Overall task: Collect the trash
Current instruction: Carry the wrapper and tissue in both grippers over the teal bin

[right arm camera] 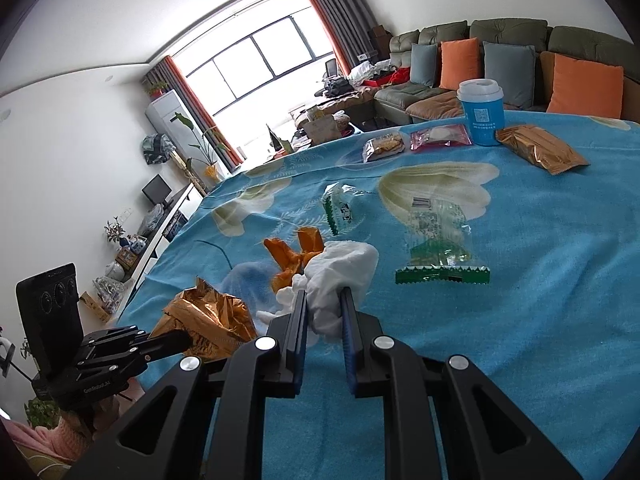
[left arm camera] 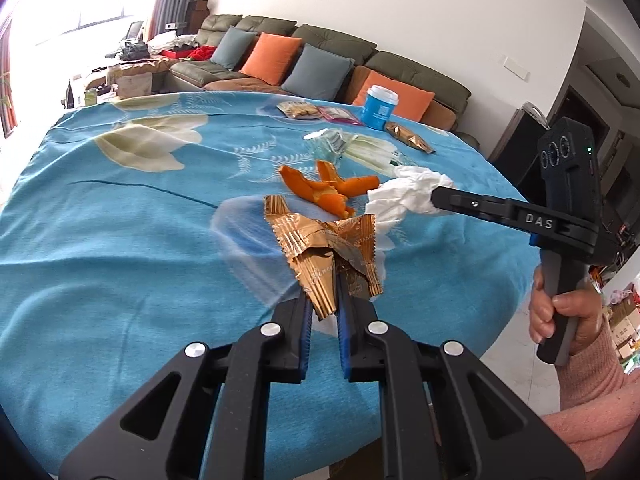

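table (left arm camera: 100, 240) (blue floral cloth) | on it: orange peel (left arm camera: 324, 188), cup (left arm camera: 378, 108), snack packets (right arm camera: 540, 152), clear wrappers (right arm camera: 436, 240)

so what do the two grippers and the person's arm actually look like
Both tools are matte black. The left gripper and right gripper have angular cut-out linkages, round silver pivot caps and blue ribbed pads on the finger insides. Seen from the left wrist view, the right tool has white DAS lettering, a grey-and-black handle and a boxy camera block with round lenses. The sleeve is pink knit.
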### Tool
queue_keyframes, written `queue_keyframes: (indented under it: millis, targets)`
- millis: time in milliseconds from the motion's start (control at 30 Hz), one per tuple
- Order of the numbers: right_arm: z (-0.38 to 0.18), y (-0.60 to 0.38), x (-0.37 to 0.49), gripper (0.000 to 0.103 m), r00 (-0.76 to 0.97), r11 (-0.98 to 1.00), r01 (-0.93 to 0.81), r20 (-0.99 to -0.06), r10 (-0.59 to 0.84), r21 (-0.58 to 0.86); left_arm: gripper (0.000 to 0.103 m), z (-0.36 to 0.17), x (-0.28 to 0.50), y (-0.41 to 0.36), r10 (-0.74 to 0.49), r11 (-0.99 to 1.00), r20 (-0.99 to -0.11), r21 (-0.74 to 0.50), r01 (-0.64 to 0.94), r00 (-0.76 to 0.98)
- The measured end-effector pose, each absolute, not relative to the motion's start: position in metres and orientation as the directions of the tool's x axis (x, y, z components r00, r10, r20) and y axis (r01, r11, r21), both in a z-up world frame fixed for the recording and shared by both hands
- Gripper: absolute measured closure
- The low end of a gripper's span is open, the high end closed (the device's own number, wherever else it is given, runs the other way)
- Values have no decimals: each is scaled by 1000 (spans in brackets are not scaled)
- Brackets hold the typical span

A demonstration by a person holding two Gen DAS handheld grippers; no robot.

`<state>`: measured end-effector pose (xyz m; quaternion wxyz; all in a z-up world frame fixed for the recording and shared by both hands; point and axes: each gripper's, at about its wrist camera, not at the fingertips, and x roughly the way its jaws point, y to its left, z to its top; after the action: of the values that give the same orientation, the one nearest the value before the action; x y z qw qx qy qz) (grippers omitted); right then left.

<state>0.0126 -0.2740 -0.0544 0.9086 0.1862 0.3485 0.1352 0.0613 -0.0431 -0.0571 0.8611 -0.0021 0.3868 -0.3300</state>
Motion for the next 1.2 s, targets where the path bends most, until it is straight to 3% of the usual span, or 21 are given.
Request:
queue_keyframes:
  millis: [1200]
  targets:
    - [-21,-112,62,88,575,764,-474,-504,645,438,93,-22,38,115,-362,932,-589,-240,271,723]
